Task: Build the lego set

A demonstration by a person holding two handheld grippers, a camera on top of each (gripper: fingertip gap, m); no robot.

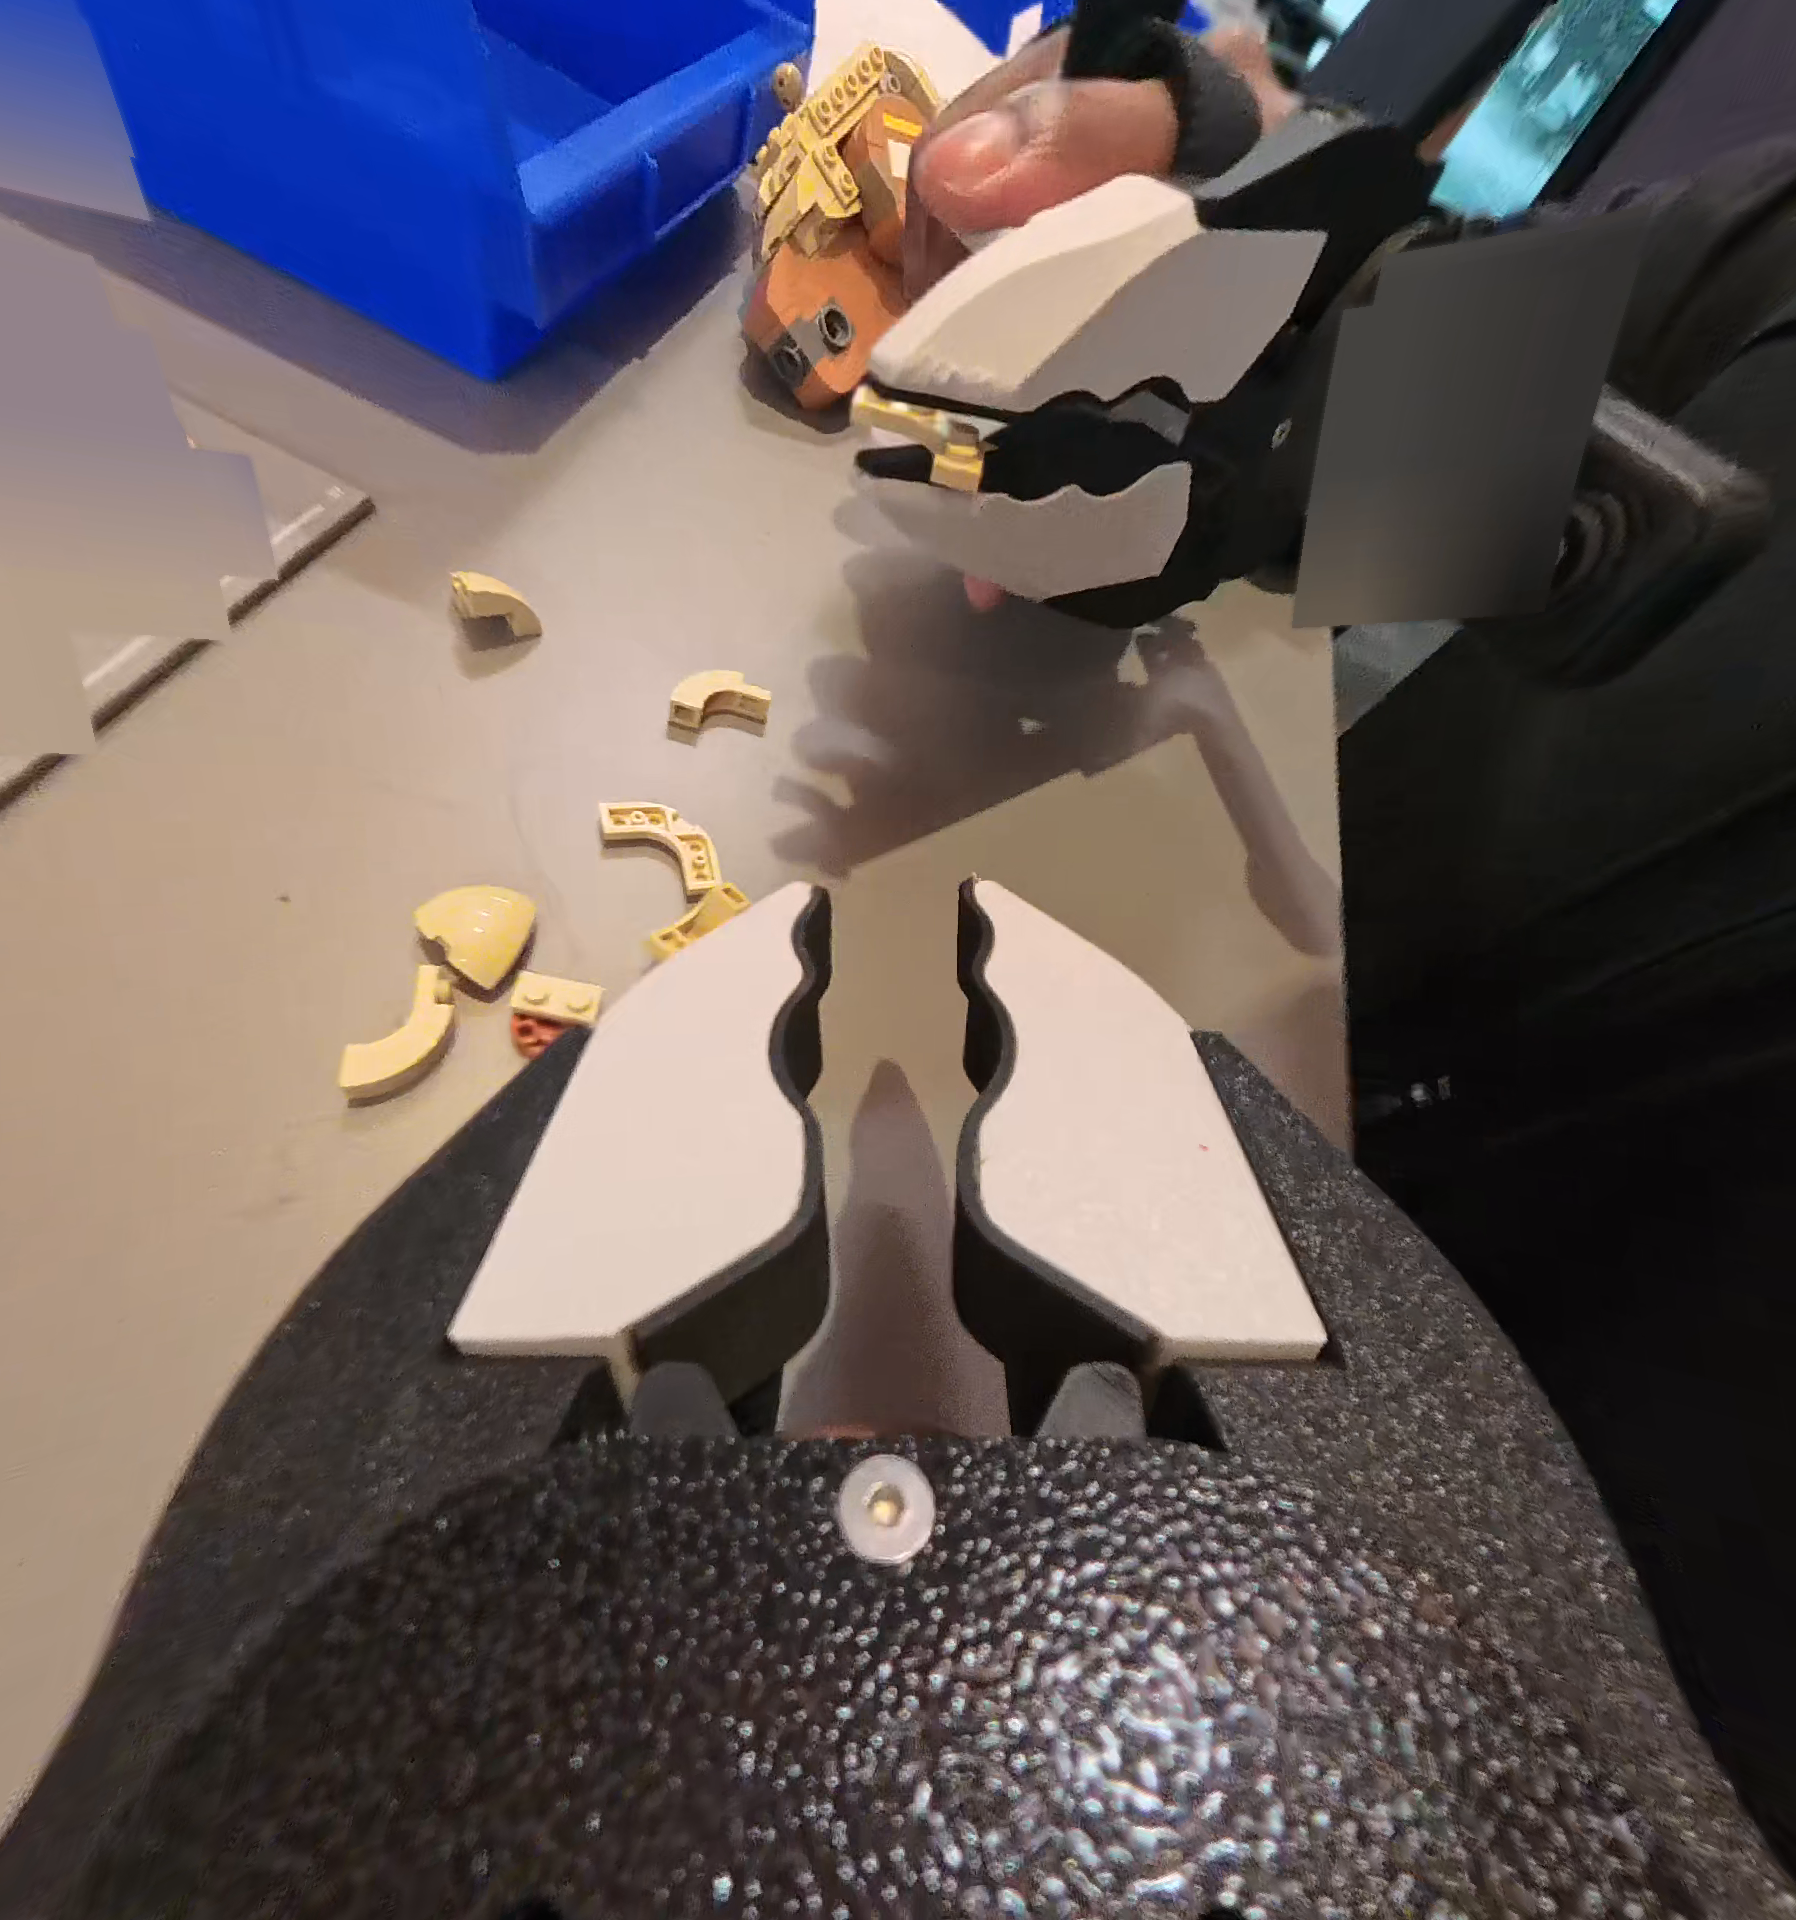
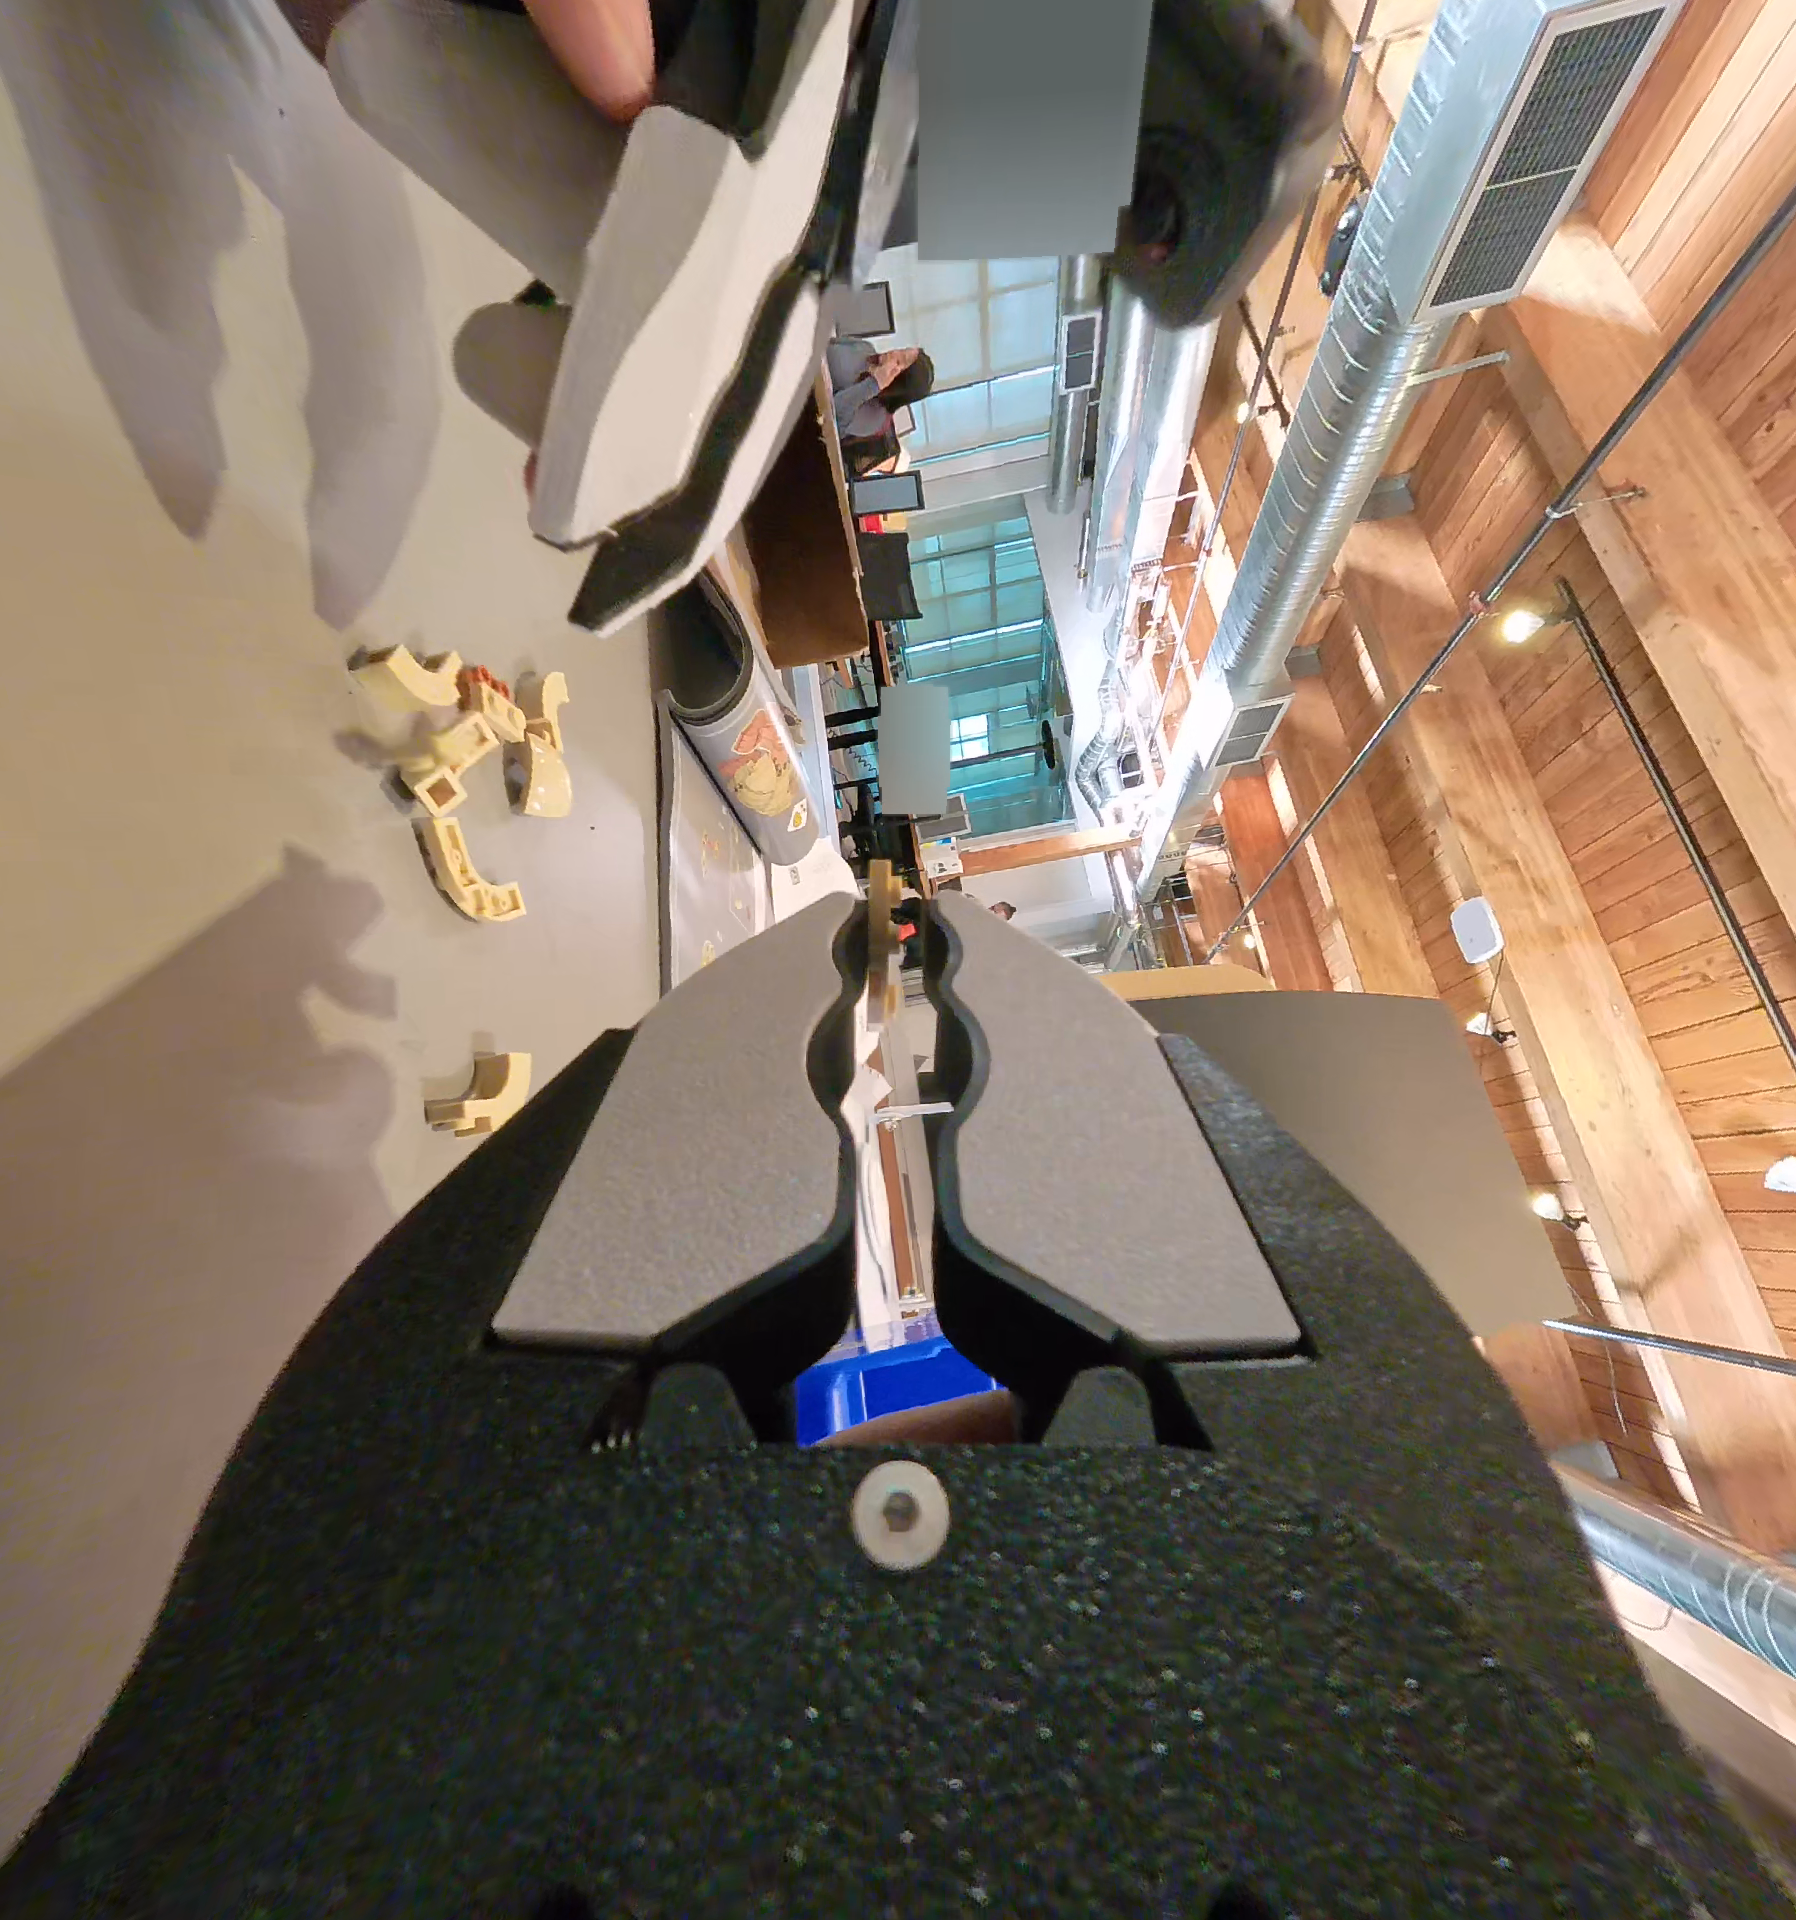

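My left gripper [image 1: 894, 899] is open and empty above the grey table [image 1: 198, 1195]. Just left of its fingers lie several loose tan brick pieces: a curved plate [image 1: 655, 831], a dome piece [image 1: 473, 930] and an arch [image 1: 400, 1049]. My right gripper [image 2: 894, 914] is shut on a small tan plate piece [image 2: 881, 925] and holds it in the air. The left wrist view shows this gripper at the upper right, with the piece [image 1: 904, 421] between its tips. Behind it lies a partly built orange and tan brick model [image 1: 832, 239].
A blue bin [image 1: 437, 156] stands at the back left. More tan pieces [image 1: 717, 701] [image 1: 494, 603] lie mid-table; they also show in the right wrist view [image 2: 458, 748]. A rolled grey mat [image 2: 748, 748] lies at the table's edge. A person's hand [image 1: 1019, 135] grips the right gripper. The arch [image 1: 400, 1049] sits 8 cm or so from the ends of my left fingers. Seen from the right wrist view [image 2: 552, 687] as well.
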